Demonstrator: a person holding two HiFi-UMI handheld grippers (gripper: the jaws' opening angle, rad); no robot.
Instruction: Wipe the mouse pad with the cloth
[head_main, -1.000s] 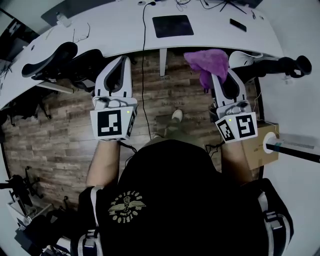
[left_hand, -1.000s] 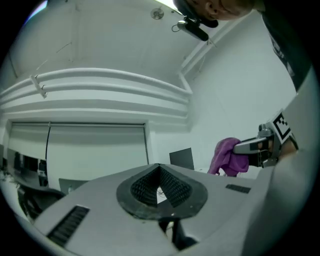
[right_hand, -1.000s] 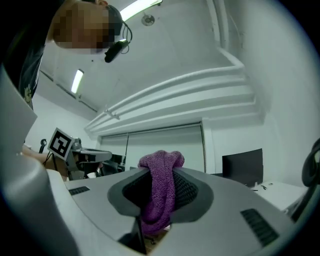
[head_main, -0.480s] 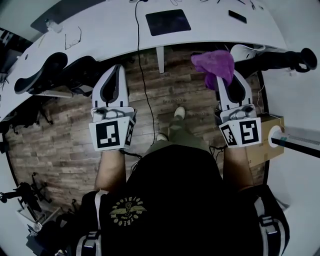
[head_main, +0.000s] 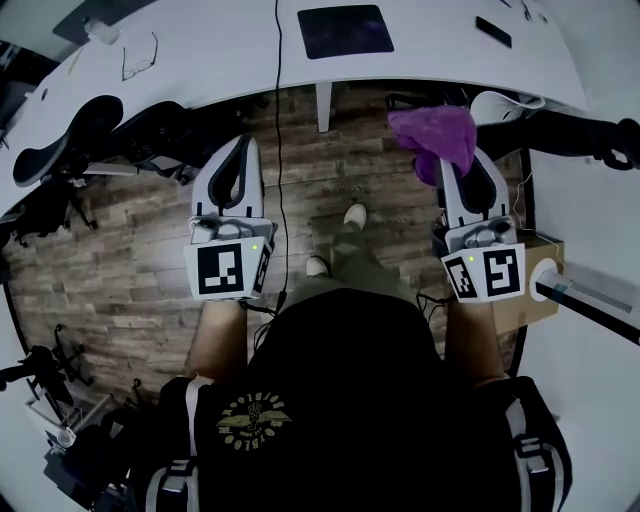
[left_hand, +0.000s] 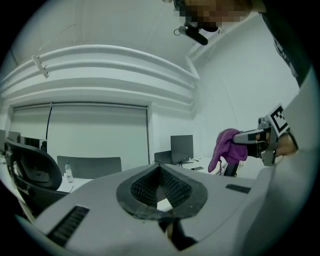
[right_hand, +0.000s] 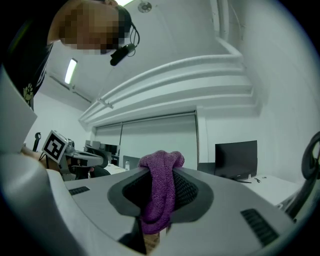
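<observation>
— Jaws in the head view: what are they doing?
— On the right gripper (head_main: 462, 170) they are pinching a purple cloth (head_main: 435, 135), which is bunching up over their tips. On the left gripper (head_main: 243, 147) they are meeting at the tips and carrying nothing.
— And where is the mouse pad sitting?
— The mouse pad (head_main: 345, 30) is lying flat on the white surface (head_main: 200, 60), dark and bare, ahead of both grippers. The cloth is hanging in the air over the wooden floor (head_main: 130, 260), short of the surface's edge and well apart from the pad, which is lying ahead and a little to its left.
— Is the left gripper view agreeing?
— It is. The jaws there are pressing together with nothing between them; only a sliver of pale background is showing through the gap behind the tips. Off to the right, the cloth is dangling from the other gripper.
— And the right gripper view?
— The jaws are clamping on the cloth. A fold is bulging above them and the rest is trailing down between them. A dark monitor (right_hand: 236, 159) is showing in the background.
— So how far along is the wiping looking?
— I am judging it as barely begun. The cloth is in hand but touching nothing, so no stroke is showing. What is remaining is bringing it forward and down onto the pad, then rubbing across it.
</observation>
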